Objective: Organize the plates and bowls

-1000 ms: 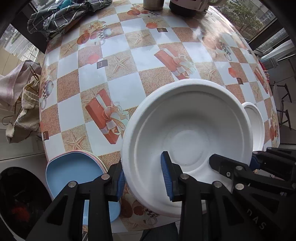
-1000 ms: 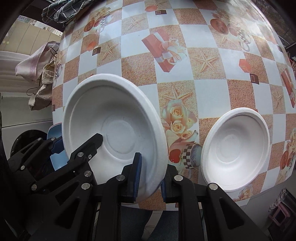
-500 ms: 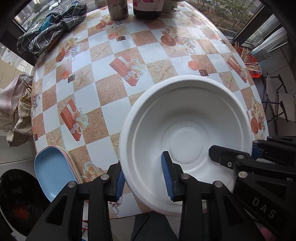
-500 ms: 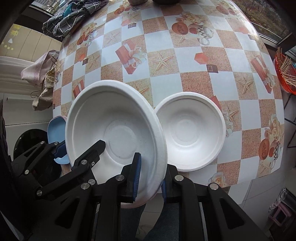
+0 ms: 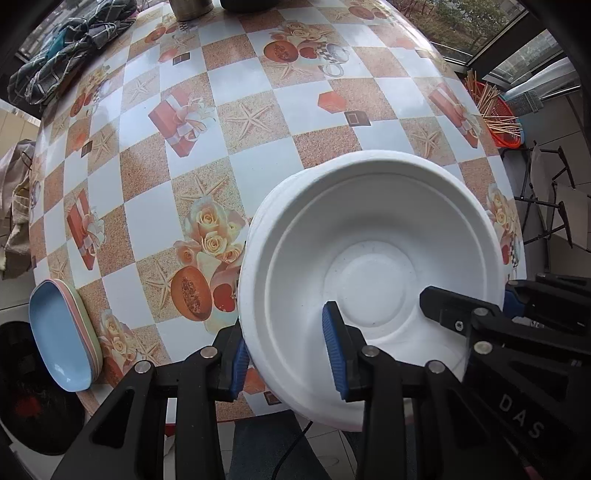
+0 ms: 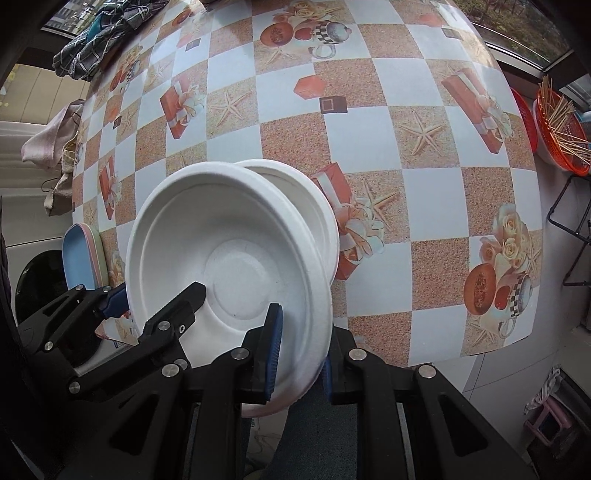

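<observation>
A large white bowl (image 5: pixel 373 266) is held by both grippers, tilted, above the table's near edge. My left gripper (image 5: pixel 288 354) is shut on its left rim. My right gripper (image 6: pixel 301 350) is shut on its right rim, and it also shows at the right of the left wrist view (image 5: pixel 465 310). A second white bowl (image 6: pixel 310 206) sits on the table just behind and under the held one, mostly hidden. My left gripper shows at the lower left of the right wrist view (image 6: pixel 147 299). A stack of blue and pink plates (image 5: pixel 62 332) lies at the table's left edge.
The round table (image 5: pixel 258 92) has a patterned checked cloth. A checked cloth bundle (image 5: pixel 66 40) and a metal cup (image 5: pixel 192 7) sit at the far side. An orange basket of sticks (image 6: pixel 561 125) and chairs (image 5: pixel 550 206) stand off to the right.
Both grippers have carried the large bowl to the right. It now overlaps the second bowl, which earlier stood clear beside it. The plate stack has slid further left in view.
</observation>
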Demonstrator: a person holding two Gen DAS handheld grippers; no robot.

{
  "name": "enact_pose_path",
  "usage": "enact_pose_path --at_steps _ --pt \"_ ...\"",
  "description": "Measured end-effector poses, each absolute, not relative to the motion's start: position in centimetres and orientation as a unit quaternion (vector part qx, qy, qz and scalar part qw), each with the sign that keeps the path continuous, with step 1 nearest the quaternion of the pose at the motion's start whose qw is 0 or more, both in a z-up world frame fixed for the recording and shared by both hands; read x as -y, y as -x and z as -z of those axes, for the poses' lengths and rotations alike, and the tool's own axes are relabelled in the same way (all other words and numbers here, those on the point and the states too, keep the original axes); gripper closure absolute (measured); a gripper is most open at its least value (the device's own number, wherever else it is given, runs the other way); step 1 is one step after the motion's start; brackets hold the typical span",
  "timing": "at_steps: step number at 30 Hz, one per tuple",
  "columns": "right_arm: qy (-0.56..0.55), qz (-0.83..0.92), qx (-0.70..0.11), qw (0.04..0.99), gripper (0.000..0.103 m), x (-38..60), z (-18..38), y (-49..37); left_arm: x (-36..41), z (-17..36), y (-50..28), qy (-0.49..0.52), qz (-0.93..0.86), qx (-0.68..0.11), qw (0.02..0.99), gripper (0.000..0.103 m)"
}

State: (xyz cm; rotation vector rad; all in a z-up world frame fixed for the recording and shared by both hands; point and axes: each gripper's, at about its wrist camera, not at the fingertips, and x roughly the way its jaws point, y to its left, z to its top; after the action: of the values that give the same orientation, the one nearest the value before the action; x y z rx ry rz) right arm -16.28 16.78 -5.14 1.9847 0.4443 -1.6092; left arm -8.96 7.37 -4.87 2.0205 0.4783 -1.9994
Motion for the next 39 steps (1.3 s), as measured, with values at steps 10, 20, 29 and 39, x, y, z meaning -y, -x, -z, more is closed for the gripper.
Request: enact_pose_path --at_steps 10,20,29,39 --pt "-0.732 0.591 -0.182 0.285 0.081 -16.6 7.3 17.6 -7.6 6.2 9.5 -0.691 0.686 -0.153 0.167 0.061" --pt "-0.720 0.600 -0.156 0.311 0.001 -19.4 4.8 19.5 -5.7 0.5 6.5 -0.648 0.723 -0.148 0.187 0.033" --pt "-0.655 0.641 -0.137 0.377 0.001 -20.8 -1.4 20.0 -5.0 -10.0 3.0 -0.554 0.791 -0.104 0.235 0.016" --pt "-0.595 0.664 -0.174 0.418 0.001 -18.9 -5.1 18.7 -8.1 -20.5 1.3 -0.459 0.864 -0.039 0.205 0.000"
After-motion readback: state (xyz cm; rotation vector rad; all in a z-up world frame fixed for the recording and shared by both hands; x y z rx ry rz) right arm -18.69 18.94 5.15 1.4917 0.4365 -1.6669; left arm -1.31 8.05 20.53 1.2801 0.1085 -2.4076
